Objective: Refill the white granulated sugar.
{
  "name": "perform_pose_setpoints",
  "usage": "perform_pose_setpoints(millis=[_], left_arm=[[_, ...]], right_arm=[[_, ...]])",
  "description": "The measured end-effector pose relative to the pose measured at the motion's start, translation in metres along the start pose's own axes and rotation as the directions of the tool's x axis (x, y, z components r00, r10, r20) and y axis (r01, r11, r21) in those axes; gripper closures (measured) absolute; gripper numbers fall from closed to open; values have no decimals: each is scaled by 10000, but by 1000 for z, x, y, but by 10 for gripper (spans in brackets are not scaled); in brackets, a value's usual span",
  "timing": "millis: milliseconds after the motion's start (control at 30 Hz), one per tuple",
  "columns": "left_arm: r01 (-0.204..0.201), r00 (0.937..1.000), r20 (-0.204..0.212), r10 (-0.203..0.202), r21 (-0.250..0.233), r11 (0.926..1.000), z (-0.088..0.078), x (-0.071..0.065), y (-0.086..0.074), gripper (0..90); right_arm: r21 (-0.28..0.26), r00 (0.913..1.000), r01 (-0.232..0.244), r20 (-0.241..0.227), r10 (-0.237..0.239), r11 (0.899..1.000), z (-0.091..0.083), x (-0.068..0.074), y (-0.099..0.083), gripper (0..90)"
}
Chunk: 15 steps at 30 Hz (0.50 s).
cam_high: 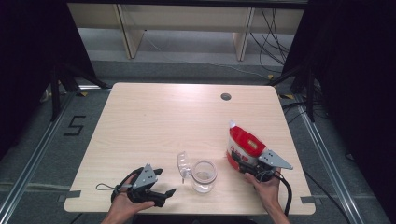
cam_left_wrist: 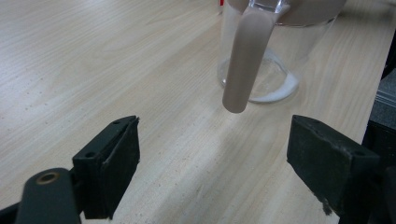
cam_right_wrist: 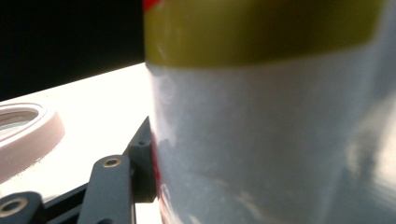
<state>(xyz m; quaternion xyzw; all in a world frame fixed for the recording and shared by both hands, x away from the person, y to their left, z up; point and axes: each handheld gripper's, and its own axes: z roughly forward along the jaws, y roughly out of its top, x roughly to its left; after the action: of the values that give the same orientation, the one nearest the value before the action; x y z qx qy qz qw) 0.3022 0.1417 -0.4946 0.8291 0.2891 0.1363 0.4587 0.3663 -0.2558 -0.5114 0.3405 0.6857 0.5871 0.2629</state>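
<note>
A red and white bag [cam_high: 243, 142] stands on the right side of the table [cam_high: 159, 116]. My right gripper [cam_high: 236, 159] is at its base. In the right gripper view the bag [cam_right_wrist: 271, 140] sits between the jaws, one black pad [cam_right_wrist: 142, 161] lies against its side, and the other pad is hidden behind it. A clear glass jar [cam_high: 204, 176] stands near the front edge with its hinged lid [cam_high: 183, 163] swung open to the left. My left gripper [cam_high: 166, 182] is open just left of the jar. In the left gripper view [cam_left_wrist: 212, 154] nothing is between its jaws, and the jar [cam_left_wrist: 275, 70] lies ahead.
A round cable hole [cam_high: 226, 96] sits in the table's far right part. The table's front edge runs close under both hands. Dark curtains and stand legs flank the table. A pale ring [cam_right_wrist: 28, 130] shows at the left of the right gripper view.
</note>
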Motion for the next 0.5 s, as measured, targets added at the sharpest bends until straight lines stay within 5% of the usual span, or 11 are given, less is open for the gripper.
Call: perform_pose_setpoints(millis=[267, 500], left_arm=[[-39, 10000, 15, 39, 6, 10000, 0, 0, 0, 170], [58, 10000, 80, -57, -122, 9999, 0, -1, 0, 170]], right_arm=[[121, 9985, -545, -87, 546, 9984, -1, 4, 0, 441], [4, 9996, -251, -140, 251, 9997, 0, 4, 1, 466]])
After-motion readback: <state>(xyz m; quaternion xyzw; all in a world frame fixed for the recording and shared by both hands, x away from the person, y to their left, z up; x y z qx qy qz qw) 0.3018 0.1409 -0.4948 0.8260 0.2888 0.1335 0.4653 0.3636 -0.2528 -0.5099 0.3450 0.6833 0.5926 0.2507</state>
